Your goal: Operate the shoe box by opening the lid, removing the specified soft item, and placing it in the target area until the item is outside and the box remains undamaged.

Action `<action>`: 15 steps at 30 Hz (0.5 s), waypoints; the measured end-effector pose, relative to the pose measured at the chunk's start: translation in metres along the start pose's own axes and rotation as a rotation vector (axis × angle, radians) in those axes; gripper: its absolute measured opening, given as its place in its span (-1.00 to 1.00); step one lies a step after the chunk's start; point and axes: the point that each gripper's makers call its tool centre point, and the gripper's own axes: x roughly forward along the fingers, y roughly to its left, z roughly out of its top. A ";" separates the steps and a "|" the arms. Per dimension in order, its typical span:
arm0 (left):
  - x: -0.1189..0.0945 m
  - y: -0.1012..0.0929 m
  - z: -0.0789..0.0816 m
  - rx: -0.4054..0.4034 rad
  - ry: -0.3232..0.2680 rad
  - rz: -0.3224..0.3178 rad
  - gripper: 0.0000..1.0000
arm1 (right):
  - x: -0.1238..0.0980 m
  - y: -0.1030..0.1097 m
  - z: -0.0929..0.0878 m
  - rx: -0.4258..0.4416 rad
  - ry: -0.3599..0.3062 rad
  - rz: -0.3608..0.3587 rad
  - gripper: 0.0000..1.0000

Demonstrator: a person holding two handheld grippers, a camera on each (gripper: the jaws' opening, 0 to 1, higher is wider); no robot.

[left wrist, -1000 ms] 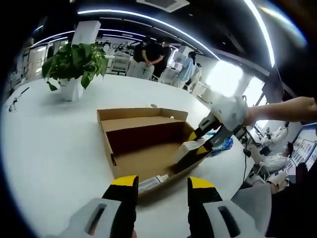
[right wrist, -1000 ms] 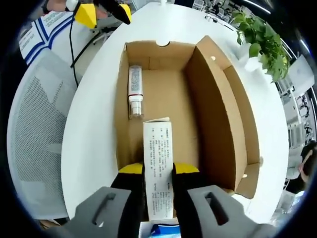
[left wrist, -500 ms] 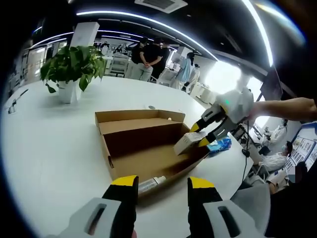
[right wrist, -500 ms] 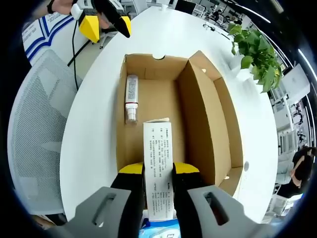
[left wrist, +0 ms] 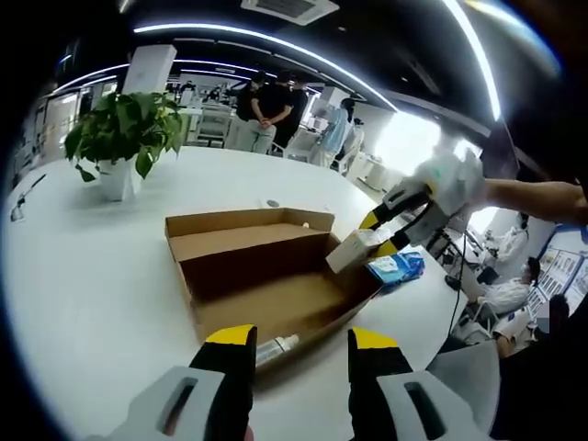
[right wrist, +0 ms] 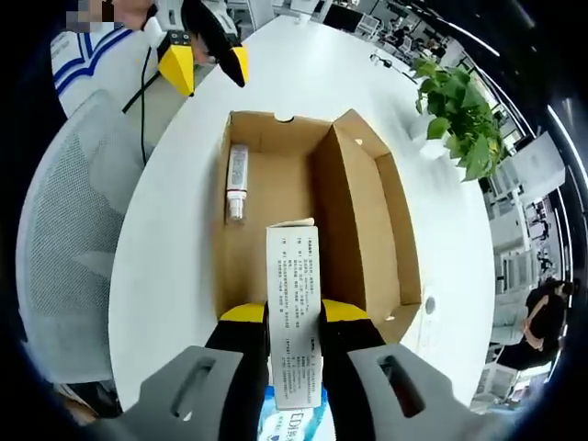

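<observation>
Right gripper [right wrist: 294,312] is clamped on a long white printed carton [right wrist: 294,303], held above the near end of the open brown cardboard shoe box [right wrist: 367,211], clear of its floor. Carton's long axis runs along the jaws, parallel to the box length. Blue-and-white soft packet [left wrist: 397,267] lies on the white table [left wrist: 92,276] just right of the box, probably the target side. Left gripper [left wrist: 299,338] hangs apart-jawed, empty, at the box's near wall. A white tube [right wrist: 236,179] remains inside.

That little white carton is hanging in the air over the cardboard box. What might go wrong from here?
The right gripper pinches the white printed carton only near one end, so it might slip and drop back into the open brown cardboard shoe box. Swinging it low could also knock the box's upright lid. A blue packet already lies beside the box, crowding the landing spot.
</observation>
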 end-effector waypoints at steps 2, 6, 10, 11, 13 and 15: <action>0.001 -0.002 -0.001 0.006 0.004 -0.003 -0.20 | -0.004 -0.001 -0.007 0.001 0.008 -0.007 -0.64; 0.003 -0.005 -0.001 0.014 0.009 -0.010 -0.20 | -0.017 -0.002 -0.023 0.010 0.029 -0.025 -0.64; 0.005 -0.010 0.002 0.022 0.010 -0.018 -0.20 | -0.028 -0.004 -0.036 0.035 0.036 -0.043 -0.64; 0.006 -0.011 0.002 0.026 0.011 -0.021 -0.20 | -0.030 -0.004 -0.039 0.040 0.039 -0.046 -0.64; 0.008 -0.014 0.002 0.031 0.016 -0.026 -0.20 | -0.033 -0.003 -0.047 0.055 0.044 -0.051 -0.64; 0.010 -0.016 0.002 0.036 0.019 -0.030 -0.20 | -0.035 -0.001 -0.052 0.061 0.048 -0.052 -0.64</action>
